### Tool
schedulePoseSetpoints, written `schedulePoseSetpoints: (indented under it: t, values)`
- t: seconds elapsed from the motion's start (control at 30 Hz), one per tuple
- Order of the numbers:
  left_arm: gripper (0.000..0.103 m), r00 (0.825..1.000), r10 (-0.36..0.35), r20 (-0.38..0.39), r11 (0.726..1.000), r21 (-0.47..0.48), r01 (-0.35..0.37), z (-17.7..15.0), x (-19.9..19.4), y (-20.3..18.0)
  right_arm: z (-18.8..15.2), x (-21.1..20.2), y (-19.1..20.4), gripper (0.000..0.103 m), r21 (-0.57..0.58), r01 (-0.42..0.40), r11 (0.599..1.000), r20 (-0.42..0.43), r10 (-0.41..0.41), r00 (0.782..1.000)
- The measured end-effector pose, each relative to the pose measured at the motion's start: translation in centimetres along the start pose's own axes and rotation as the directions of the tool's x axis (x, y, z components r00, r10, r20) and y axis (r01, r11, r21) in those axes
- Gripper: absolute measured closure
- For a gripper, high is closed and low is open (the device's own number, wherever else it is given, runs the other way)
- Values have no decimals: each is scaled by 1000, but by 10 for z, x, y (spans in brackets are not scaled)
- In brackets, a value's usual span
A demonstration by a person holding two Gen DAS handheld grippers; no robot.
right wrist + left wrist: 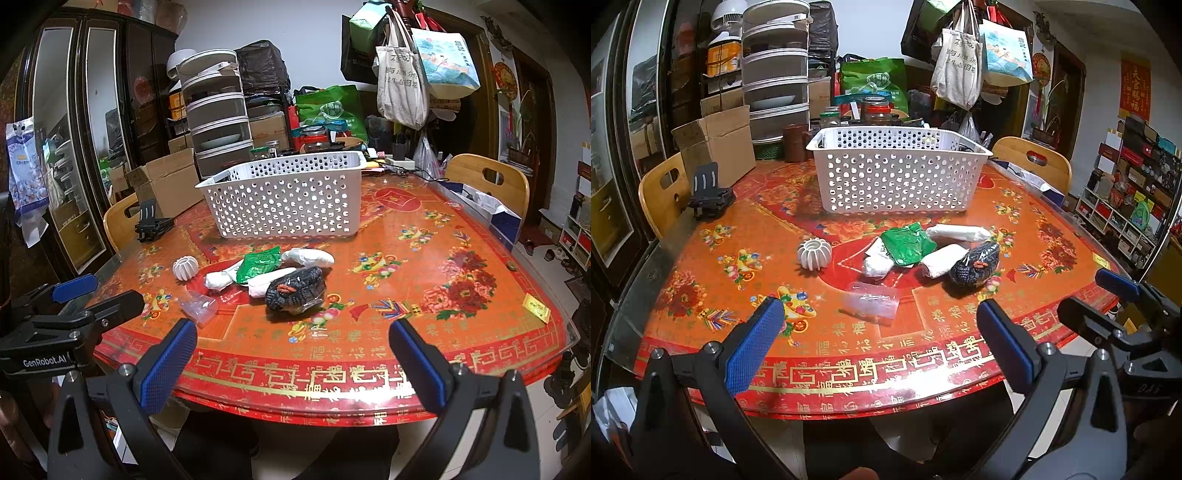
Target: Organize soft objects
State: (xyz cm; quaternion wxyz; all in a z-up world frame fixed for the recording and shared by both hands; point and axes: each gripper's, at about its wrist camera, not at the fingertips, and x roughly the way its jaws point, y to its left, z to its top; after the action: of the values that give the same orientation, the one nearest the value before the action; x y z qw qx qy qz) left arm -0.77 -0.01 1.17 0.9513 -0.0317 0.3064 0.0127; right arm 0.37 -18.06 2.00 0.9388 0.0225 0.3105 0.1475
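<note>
On the bench (701, 295), the soft pile — green pouch (908, 244), white rolls (942, 260), dark knitted toy (975, 264) — lies before the white basket (897, 173), seemingly unfilled. Left hand-held gripper (879, 339) and right hand-held gripper (295, 354) hover spread, empty; sorting looks unstarted.

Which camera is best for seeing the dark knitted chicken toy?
The right wrist view: the knitted chicken toy lies nearer its middle, bigger, with its red face plain. The left wrist view shows it smaller, off to the right, beside a white roll.
</note>
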Motion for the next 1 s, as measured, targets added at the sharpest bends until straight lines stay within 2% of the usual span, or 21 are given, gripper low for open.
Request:
schedulePoseSetpoints:
  t: [0.6, 0.77, 0.83, 1.0]
  values:
    - [0, 1000, 0, -3, 1000, 9, 0, -2, 2, -2, 0, 1, 0, 0, 0, -2, 1000, -2, 2, 1000]
    - [0, 999, -43, 29, 999, 18, 42, -5, 1, -1, -3, 3, 3, 0, 3, -1, 1000, -12, 1, 1000]
    - [0, 999, -22, 38, 1000, 13, 22, -5, 4, 2, -5, 10, 0, 0, 11, 1, 1000, -18, -1, 1000]
    - [0, 999, -39, 38, 999, -35, 40, -6, 20, 24, -9, 22, -9, 0, 26, -9, 1000, 34, 8, 999]
